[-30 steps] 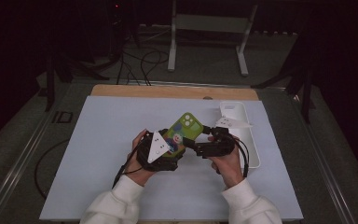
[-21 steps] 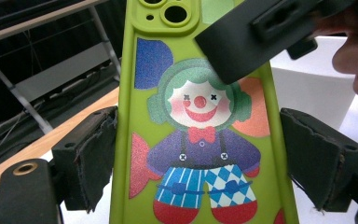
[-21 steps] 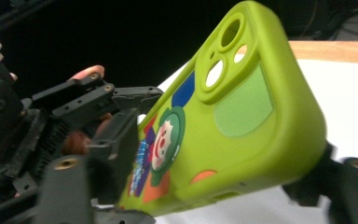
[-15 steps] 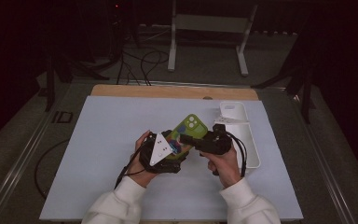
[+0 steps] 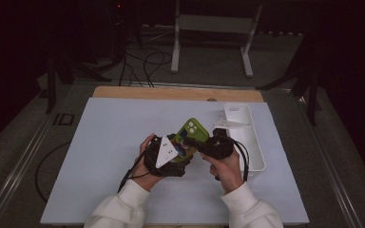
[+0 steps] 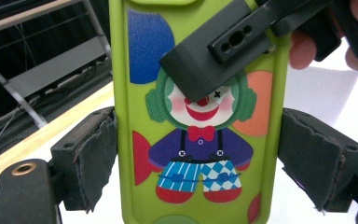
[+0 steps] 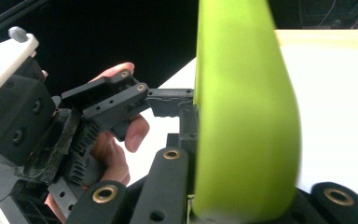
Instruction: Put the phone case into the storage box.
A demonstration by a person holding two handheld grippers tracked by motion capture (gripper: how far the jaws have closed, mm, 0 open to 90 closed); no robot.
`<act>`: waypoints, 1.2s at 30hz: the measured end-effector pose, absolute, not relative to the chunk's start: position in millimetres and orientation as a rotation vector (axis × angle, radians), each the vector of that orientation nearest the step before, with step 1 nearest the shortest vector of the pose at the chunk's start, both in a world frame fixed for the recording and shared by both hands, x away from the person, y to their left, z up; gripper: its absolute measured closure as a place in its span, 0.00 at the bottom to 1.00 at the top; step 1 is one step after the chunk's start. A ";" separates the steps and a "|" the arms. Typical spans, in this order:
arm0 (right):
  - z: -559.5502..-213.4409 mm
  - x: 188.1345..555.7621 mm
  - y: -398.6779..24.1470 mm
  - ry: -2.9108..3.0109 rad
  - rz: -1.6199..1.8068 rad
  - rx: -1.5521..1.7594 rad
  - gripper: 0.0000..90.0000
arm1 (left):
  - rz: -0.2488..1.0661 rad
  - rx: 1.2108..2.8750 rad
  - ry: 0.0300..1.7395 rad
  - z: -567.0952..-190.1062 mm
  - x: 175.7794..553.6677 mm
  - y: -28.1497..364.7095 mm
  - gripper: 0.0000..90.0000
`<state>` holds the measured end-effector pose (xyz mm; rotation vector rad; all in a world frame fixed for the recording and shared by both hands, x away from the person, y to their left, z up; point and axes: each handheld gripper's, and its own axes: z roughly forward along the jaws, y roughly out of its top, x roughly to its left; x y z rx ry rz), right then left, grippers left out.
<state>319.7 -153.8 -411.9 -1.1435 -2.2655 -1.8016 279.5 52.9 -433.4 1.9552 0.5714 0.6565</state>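
While the lime-green rubbery phone case [image 6: 200,116], printed with a clown in a blue top and striped trousers, stands upright above the middle of the pale tabletop [image 5: 100,142], both sets of tongs now have a hold on it. The left tongs [image 6: 200,158] clamp its two long edges, one black padded jaw pressing on each side of the clown. The right tongs [image 5: 195,142] have just been closing: a second ago they stood wide beside the case, and now they pinch it across its thickness near the upper part, one flat black jaw lying over the clown's face. In the right tongs' own view the case [image 7: 242,116] rises as a thick green slab straight out of the closed jaws.

That fresh pinch suggests the case is about to be passed over, peeled, or flexed between the two hands; with the grip shared, either hand could probably let go without dropping it.

Just right of the case, the person's right hand [image 5: 225,166] curls round its tool; the left hand [image 5: 147,161] sits just to the other side. Farther right of the case lies a white oblong plastic tray [image 5: 252,142], close to the tabletop's edge. Beyond the case, a light wooden strip [image 5: 171,92] borders the far side.
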 end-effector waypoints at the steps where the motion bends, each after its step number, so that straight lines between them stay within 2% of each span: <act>1: -411.8 319.4 -153.1 -2.277 -1.802 -1.143 0.98 | 0.656 1.955 0.575 -433.5 279.5 52.9 0.17; 15: -409.8 317.6 -151.1 -2.314 -1.803 -1.116 0.98 | 0.574 1.959 0.622 -432.4 286.4 57.5 0.08; 36: -411.3 315.8 -161.4 -2.376 -1.797 -1.082 0.98 | 0.451 1.923 0.669 -424.0 292.8 76.8 0.09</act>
